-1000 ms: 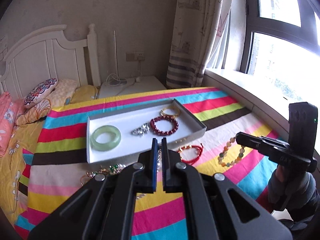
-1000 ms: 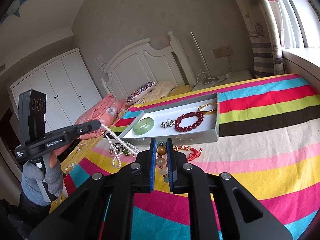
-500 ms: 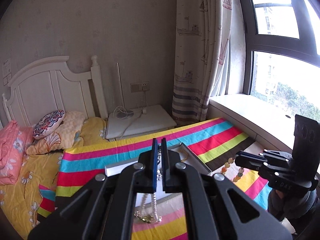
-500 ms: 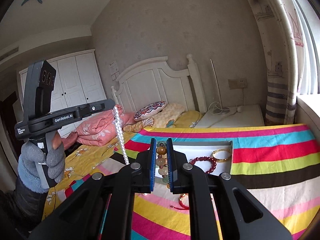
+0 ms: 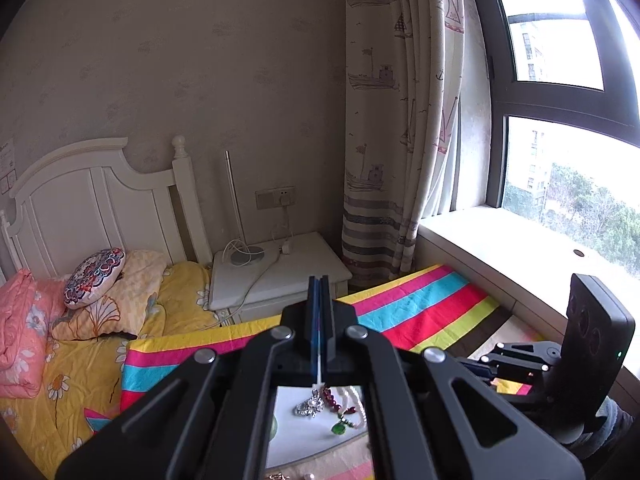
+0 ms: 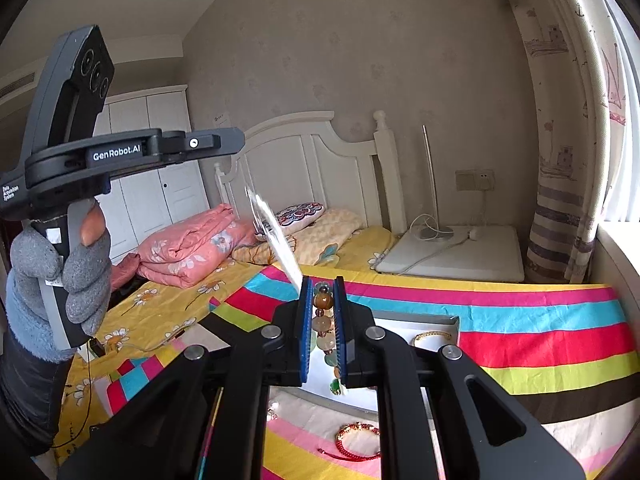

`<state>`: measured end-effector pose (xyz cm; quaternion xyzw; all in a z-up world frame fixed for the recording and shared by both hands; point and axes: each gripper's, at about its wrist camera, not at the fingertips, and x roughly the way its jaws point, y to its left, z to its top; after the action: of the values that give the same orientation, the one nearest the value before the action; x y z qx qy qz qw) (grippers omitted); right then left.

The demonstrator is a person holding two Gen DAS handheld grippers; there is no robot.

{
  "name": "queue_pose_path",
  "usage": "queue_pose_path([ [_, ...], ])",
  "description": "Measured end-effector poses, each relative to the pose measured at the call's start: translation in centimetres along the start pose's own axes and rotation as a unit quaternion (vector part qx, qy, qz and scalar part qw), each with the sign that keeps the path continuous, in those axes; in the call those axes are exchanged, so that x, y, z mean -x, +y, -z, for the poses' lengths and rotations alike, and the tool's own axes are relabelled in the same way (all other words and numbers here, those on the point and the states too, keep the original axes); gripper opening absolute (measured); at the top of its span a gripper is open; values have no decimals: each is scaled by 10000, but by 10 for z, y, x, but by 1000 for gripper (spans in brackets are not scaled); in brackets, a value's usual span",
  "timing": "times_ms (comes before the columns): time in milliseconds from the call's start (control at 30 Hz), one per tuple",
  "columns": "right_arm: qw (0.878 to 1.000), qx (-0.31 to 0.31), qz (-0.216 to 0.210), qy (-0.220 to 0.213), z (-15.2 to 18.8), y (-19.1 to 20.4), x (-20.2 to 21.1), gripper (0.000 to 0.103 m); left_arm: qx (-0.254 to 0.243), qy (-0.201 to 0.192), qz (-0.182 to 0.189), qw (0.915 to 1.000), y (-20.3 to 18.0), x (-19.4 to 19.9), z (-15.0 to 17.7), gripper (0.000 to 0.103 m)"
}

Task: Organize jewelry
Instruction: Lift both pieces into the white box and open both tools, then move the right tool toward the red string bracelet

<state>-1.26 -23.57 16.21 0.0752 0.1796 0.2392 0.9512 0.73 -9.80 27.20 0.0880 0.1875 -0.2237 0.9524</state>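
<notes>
Both grippers lifted higher — left fingers (image 5: 320, 300) clamping pearl necklace (image 5: 356, 400), right fingers (image 6: 306, 320) clamping bead bracelet (image 6: 322, 312).

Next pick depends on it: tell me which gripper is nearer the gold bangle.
Right. The right gripper hangs just left of the bangle; the left gripper is raised farther left.

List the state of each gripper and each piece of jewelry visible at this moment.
left gripper: shut on pearl necklace
pearl necklace: lifted, hanging, motion-blurred
right gripper: shut on mixed-bead bracelet
mixed-bead bracelet: pinched between fingers
gold bangle: lying in white tray
red cord bracelet: lying on striped blanket
</notes>
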Motion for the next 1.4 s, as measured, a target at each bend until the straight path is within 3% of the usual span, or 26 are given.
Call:
queue_pose_path([
  [233, 9994, -147, 74, 299, 6, -15, -29, 11, 29, 315, -23, 9995, -5, -42, 5, 0],
  [533, 9956, -257, 152, 891, 16, -32, -94, 11, 592, 1115, 7, 9920, 28, -103, 57, 0],
  [600, 9941, -331, 162, 1018, 13, -35, -113, 11, 841, 1300, -46, 9879, 39, -116, 70, 10],
  [667, 9919, -466, 216, 1165, 12, -40, -129, 12, 1063, 1368, -139, 9848, 50, -123, 82, 50],
  [733, 9898, -559, 309, 1277, 10, -44, -142, 20, 1199, 1348, -268, 9832, 57, -125, 96, 68],
  [767, 9895, -606, 328, 1268, 9, -46, -144, 32, 1237, 1365, -291, 9825, 60, -125, 101, 70],
  [800, 9898, -670, 301, 1222, 10, -49, -145, 51, 1277, 1406, -303, 9813, 62, -126, 108, 70],
  [833, 9900, -738, 308, 1160, 11, -51, -143, 57, 1319, 1445, -321, 9801, 65, -126, 115, 72],
  [1133, 9872, -1062, 420, 1111, 43, -78, -99, 58, 1492, 1713, -688, 9714, 69, -105, 182, 84],
  [1400, 9828, -1273, 453, 1260, 84, -88, -53, 58, 1701, 1929, -706, 9638, 52, -69, 232, 93],
])
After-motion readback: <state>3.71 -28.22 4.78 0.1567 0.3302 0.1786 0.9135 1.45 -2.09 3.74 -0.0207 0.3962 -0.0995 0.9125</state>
